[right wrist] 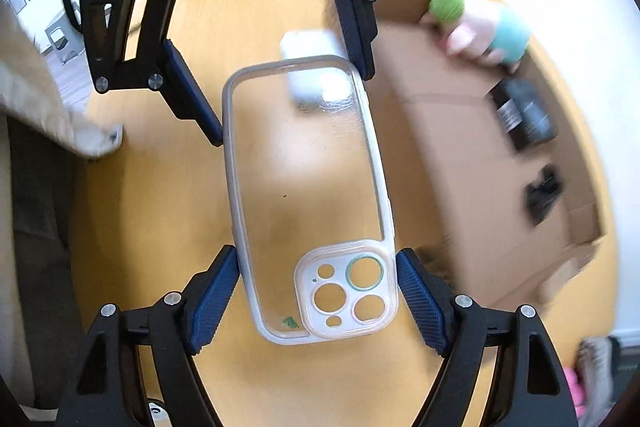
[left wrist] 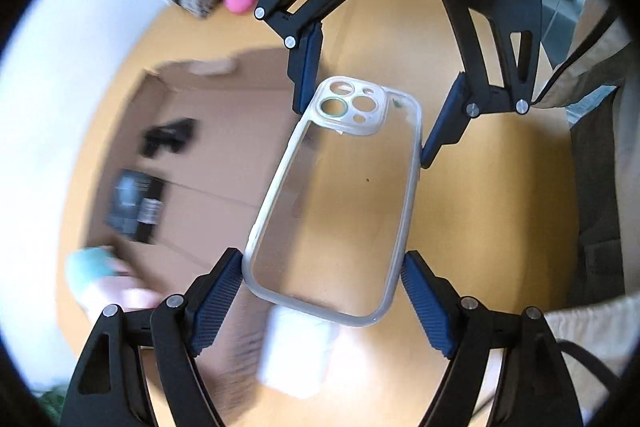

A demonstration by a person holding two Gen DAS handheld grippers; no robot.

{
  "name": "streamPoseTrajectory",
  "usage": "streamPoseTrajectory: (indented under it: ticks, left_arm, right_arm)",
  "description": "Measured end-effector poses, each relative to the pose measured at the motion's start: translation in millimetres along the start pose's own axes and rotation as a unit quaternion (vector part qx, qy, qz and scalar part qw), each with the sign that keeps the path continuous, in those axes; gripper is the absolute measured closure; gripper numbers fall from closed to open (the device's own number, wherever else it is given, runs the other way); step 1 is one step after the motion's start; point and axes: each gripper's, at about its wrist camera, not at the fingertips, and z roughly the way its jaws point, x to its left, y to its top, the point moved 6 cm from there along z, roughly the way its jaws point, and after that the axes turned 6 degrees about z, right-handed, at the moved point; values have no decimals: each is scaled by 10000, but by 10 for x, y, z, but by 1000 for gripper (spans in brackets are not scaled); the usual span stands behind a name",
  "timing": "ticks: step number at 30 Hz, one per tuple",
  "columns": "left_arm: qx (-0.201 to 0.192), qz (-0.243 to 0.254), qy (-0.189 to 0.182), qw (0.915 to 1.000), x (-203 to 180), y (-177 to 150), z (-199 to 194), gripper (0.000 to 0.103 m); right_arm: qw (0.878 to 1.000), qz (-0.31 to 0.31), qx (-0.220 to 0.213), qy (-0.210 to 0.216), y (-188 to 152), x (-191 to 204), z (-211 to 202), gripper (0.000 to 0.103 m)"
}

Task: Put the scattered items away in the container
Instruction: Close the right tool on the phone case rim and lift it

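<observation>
1. Wooden tabletop (left wrist: 460, 187) is carrying an open cardboard box (left wrist: 224, 163) with dark items lying inside.
2. Left gripper (left wrist: 323, 303) fingers are clamping the clear phone case (left wrist: 336, 203) at its plain end.
3. Right gripper (right wrist: 318, 301) fingers are clamping the same case at its camera-cutout end.
4. Case is hanging between both grippers above the tabletop, beside the box.
5. White packet (right wrist: 312, 67) is lying under the case.

Both wrist cams look steeply down from close above the table (left wrist: 480, 187), facing each other; shared: clear phone case (left wrist: 332, 195), cardboard box (right wrist: 460, 147)
</observation>
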Motion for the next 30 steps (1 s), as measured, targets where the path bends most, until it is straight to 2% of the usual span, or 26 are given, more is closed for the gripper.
streamPoseTrajectory:
  ticks: [2,5,8,11,13,16,20,27,30]
  left_arm:
    - [-5,26,155,9999,257,-195,-327,22]
    - [-86,28,364,9993,551,-270,-760,23]
    - [-222,-46,552,9982,932,-352,-1075,23]
    - [-277,-68,624,9976,1165,-422,-1260,23]
    - [-253,-49,655,9975,1335,-509,-1292,22]
    - [-179,-51,636,9978,1493,-647,-1238,23]
    - [-42,24,481,9988,1585,-878,-1013,22]
    - [291,-88,-236,9993,1664,-1389,-227,22]
    - [391,-155,-491,9979,1669,-1509,105,22]
  right_arm:
    - [9998,-68,-136,-137,228,-229,-259,20]
    - [9990,-198,-277,-303,596,-538,-536,20]
    - [9979,-303,-403,-419,759,-731,-822,20]
    - [9964,-424,-537,-502,1066,-909,-1062,20]
    - [9961,-447,-579,-498,1214,-998,-1083,20]
    - [9955,-479,-646,-498,1407,-1077,-1030,20]
    - [9963,-390,-674,-376,1611,-1189,-695,20]
    - [9985,-145,-516,72,1721,-1193,204,20]
    - [9988,-76,-421,254,1698,-1214,602,20]
